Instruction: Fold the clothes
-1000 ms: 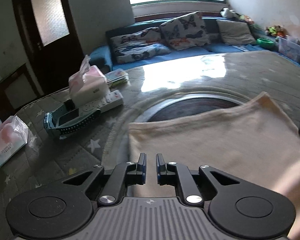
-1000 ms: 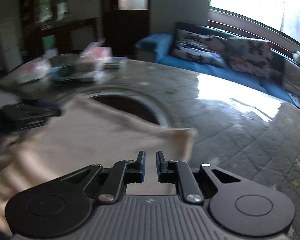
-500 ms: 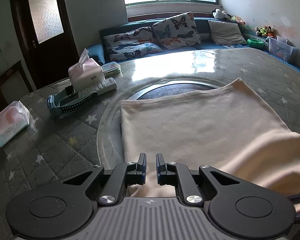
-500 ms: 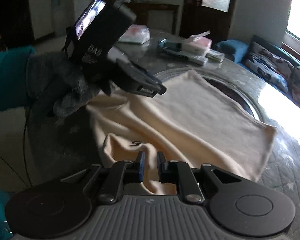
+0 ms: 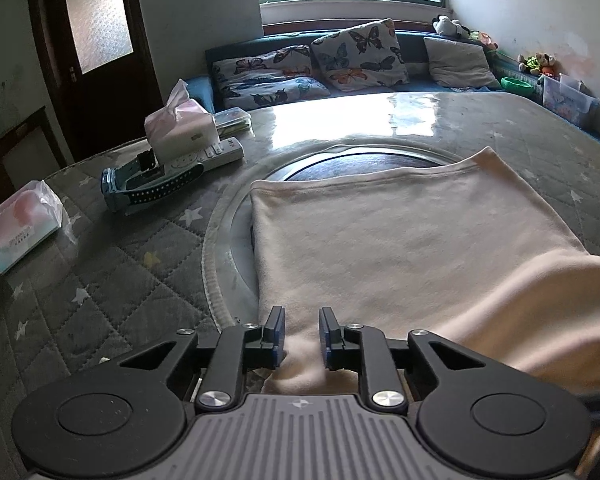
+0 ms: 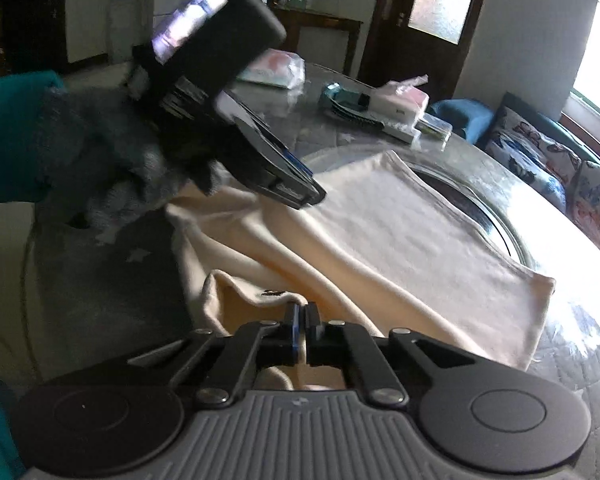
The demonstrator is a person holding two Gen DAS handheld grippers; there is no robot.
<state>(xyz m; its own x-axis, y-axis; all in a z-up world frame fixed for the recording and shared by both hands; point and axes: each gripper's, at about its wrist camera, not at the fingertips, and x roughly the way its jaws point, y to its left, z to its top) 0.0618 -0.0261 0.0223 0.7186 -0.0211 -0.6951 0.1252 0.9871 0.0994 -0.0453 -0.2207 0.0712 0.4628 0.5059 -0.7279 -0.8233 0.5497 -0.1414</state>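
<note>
**Cream garment spread on bench, both grippers at its near edge**

The cream knit garment (image 5: 400,248) fills the centre and right of the left wrist view, lying mostly flat over the glass turntable ring (image 5: 220,248) set in the bench (image 5: 100,280). Its far hem runs straight across mid frame; the fabric is soft and matte, with a stitched hem. At lower right of that view a bulged fold of the same cloth rises off the surface, probably lifted by the other hand.

Left gripper (image 5: 302,332): jaws apart, with a bunch of the near edge sitting between them but not pinched. It looks placed either to take a corner or to have just let one go; the frame fits both.

Right gripper (image 6: 301,330): jaws together, clamped on a thin rumpled edge of the garment at bottom centre of the right wrist view. A small dark mark, maybe a label, shows just above the tips. That grip would explain the diagonal ridges running up-left across the cloth.

In the same view the person's grey-gloved hand (image 6: 112,168) with a teal sleeve (image 6: 12,136) holds the left gripper at upper left.

Bench cover is grey quilted fabric with stars. Clutter at left: tissue box (image 5: 180,128), white remote (image 5: 212,154), soft tissue pack (image 5: 20,232).
</note>
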